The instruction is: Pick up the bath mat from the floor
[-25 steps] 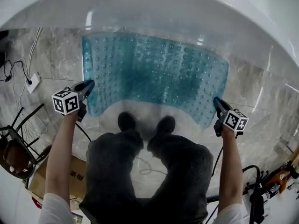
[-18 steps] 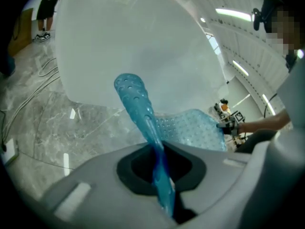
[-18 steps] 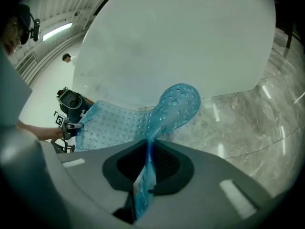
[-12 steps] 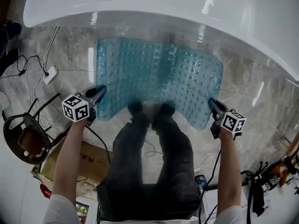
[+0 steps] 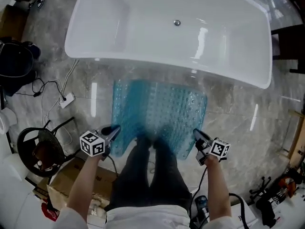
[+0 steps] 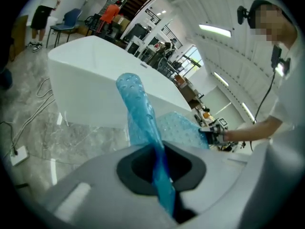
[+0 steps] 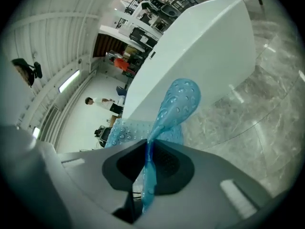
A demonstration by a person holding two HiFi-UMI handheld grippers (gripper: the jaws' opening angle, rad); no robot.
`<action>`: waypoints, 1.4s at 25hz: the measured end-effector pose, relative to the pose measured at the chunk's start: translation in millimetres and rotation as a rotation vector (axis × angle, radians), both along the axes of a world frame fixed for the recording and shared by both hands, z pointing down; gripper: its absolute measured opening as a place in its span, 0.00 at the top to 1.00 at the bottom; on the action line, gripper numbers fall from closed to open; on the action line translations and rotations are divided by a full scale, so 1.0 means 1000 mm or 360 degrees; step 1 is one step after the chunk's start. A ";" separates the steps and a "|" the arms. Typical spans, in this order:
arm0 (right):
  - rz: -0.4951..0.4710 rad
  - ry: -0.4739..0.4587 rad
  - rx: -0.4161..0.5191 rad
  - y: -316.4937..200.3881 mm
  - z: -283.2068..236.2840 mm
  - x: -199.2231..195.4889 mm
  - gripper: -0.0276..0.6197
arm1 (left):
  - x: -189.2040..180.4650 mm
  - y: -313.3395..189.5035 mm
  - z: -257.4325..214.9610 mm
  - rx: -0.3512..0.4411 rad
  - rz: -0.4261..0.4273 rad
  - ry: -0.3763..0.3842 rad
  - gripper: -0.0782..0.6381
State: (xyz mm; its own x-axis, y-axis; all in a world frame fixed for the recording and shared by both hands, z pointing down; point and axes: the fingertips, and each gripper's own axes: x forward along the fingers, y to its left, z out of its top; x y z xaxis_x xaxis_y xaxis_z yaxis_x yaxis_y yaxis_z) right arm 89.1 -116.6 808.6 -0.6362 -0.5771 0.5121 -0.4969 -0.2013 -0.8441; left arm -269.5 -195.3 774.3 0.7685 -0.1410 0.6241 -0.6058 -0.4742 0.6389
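The translucent blue bath mat (image 5: 159, 113), covered in round bumps, hangs stretched between my two grippers in front of the person's legs. My left gripper (image 5: 113, 130) is shut on the mat's near left corner, and its own view shows the mat (image 6: 143, 123) pinched edge-on between the jaws. My right gripper (image 5: 196, 135) is shut on the near right corner; there the mat (image 7: 169, 111) rises from the jaws as a curled flap. The mat's far edge lies toward the bathtub; whether it touches the floor I cannot tell.
A white freestanding bathtub (image 5: 119, 27) stands on the grey marble floor beyond the mat. At the left are a power strip with cables (image 5: 66, 99), a black round stool (image 5: 38, 149) and a cardboard box (image 5: 64, 180). Tools and cables lie at the lower right (image 5: 271, 199).
Both grippers rose a long way with the mat, and the head view climbed too, so the whole tub now shows. The mat has left the floor and hangs between the grippers.
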 end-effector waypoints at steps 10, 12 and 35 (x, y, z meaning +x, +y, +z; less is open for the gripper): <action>0.0333 -0.0179 0.0346 0.063 -0.259 0.020 0.90 | 0.009 0.056 -0.229 0.0034 -0.0083 0.0257 0.87; 0.0402 -0.0222 0.0427 0.081 -0.294 0.032 0.90 | 0.019 0.074 -0.259 0.0048 -0.0102 0.0313 0.87; 0.0082 -0.0407 0.0769 0.271 -0.432 0.209 0.88 | 0.241 0.325 -0.389 0.0230 -0.0606 0.0705 0.86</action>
